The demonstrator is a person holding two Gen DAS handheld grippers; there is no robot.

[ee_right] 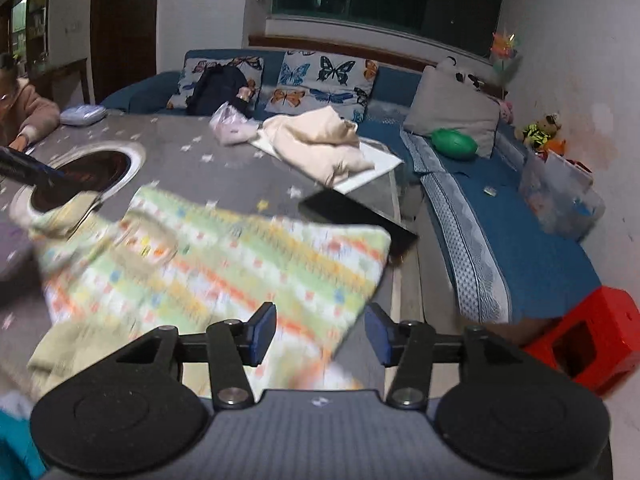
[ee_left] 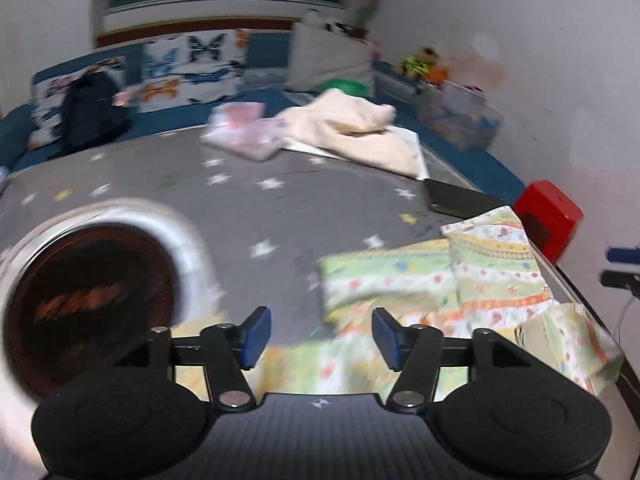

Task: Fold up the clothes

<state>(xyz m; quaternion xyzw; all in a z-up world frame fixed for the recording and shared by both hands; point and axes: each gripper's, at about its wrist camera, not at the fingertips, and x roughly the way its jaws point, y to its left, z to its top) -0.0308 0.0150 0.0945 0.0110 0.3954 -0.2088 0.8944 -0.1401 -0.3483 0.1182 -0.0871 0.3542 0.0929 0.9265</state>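
The grey star-printed surface point(ee_right: 240, 168) fills the space ahead of both pairs of jaws, with a blue sofa point(ee_right: 520, 232) running along its far and right-hand sides. A round cooker ring point(ee_left: 92, 300) sunk into the surface lies ahead and left of the left jaws. Just ahead of the right jaws and spreading away to their left lies the striped pastel garment point(ee_right: 224, 256), the thing being folded; in the left view the same garment point(ee_left: 460, 280) sits ahead and right of the jaws, and one part appears to be doubled over another, though blur makes the layers hard to read. Further off, beyond both pairs of jaws, a cream garment point(ee_right: 320, 144) lies crumpled, probably waiting its turn. A dark flat slab, perhaps a phone point(ee_right: 356, 212), rests just past the striped cloth's far edge.

The left gripper point(ee_left: 318, 336) stands released, its blue pads apart with nothing pinched between them. The right gripper point(ee_right: 320, 334) is likewise spread and empty above the near hem. Both seem to have let the cloth go so that it settles flat, which suits a fold laid down.
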